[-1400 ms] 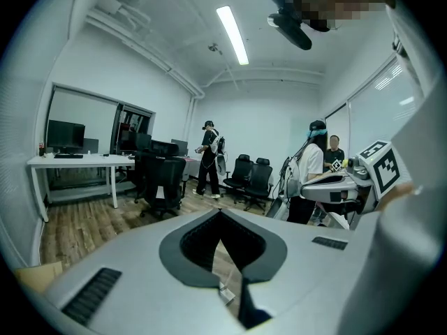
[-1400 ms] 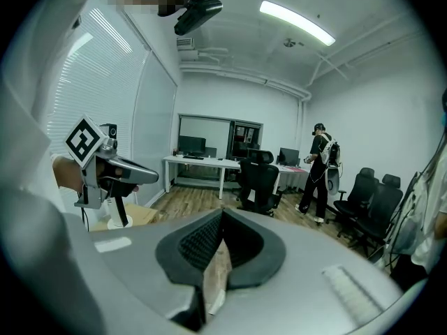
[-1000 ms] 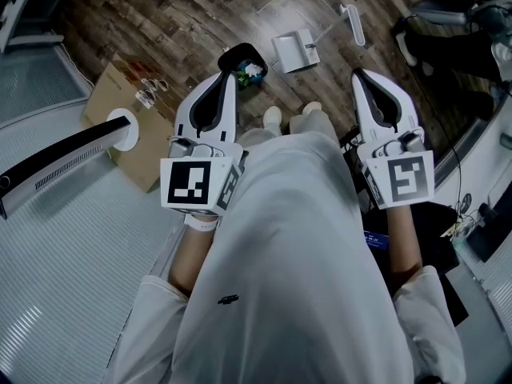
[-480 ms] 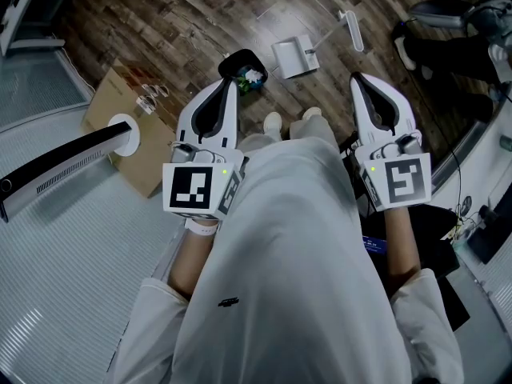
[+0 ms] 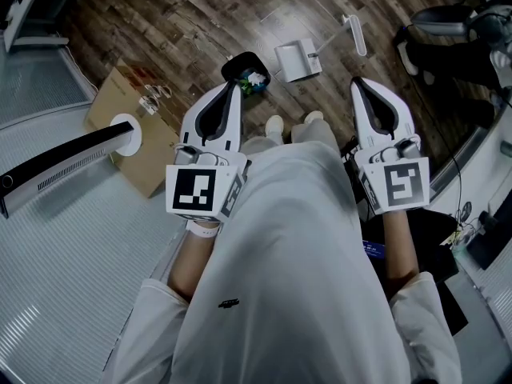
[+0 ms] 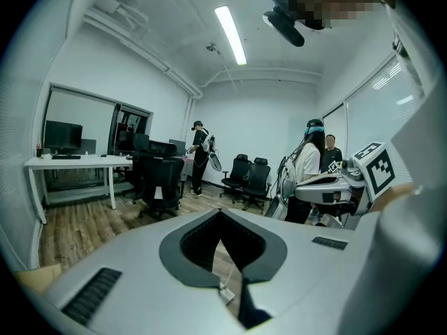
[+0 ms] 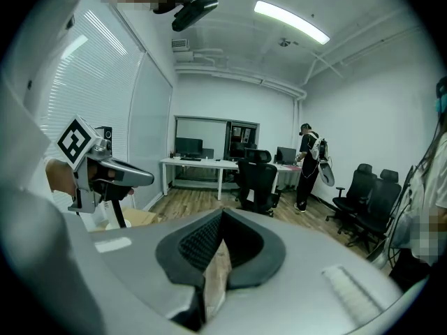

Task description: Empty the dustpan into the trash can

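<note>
We hold both grippers out in front of our body, over the wood floor. Left gripper (image 5: 234,85): jaws closed, tips meeting, nothing between them. Right gripper (image 5: 358,82), same: jaws together, empty.

Dustpan (image 5: 298,58) is white and lies on the floor ahead of us, apart from both grippers. Its long handle (image 5: 358,37) runs up and to the right in the head view. Trash can (image 5: 246,69) is black and small, on the floor just left of the dustpan, with coloured scraps inside. The left gripper's tip overlaps the can's near rim in the head view; we cannot tell if they touch.

Our shoes (image 5: 274,123) sit between the grippers, near the can and the dustpan. A cardboard box (image 5: 108,98) lies at left, beside a curved monitor (image 5: 64,162).

The left gripper view looks across an office: desk (image 6: 70,162), chairs (image 6: 248,176), a person (image 6: 199,155) standing near the far wall.
</note>
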Tool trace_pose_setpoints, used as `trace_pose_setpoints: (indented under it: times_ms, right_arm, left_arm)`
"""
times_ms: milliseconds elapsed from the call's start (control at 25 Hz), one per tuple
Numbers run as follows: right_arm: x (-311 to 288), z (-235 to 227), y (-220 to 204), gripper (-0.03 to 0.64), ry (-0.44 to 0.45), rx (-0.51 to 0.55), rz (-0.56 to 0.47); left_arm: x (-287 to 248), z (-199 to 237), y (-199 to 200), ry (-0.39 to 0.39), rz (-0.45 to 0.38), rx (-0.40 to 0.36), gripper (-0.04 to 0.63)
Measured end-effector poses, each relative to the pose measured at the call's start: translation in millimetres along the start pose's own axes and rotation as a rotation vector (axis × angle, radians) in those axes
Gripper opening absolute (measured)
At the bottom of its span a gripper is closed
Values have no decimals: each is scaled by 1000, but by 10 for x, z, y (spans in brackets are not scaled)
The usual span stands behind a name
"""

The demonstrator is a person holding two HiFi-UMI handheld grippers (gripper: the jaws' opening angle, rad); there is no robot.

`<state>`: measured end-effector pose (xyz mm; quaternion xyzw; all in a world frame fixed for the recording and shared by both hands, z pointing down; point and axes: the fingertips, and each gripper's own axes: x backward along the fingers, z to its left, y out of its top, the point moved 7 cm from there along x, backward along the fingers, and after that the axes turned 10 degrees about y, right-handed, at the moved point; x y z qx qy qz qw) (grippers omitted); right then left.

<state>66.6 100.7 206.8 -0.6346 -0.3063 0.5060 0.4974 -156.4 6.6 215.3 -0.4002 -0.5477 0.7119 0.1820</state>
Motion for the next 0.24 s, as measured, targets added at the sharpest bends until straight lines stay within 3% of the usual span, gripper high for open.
trace_pose_setpoints:
  times_ms: [240]
  right_arm:
    - [-26,34,-12,11,3,-4,-2]
  left_arm:
    - [12,-2,-4,-1,1,-2,6]
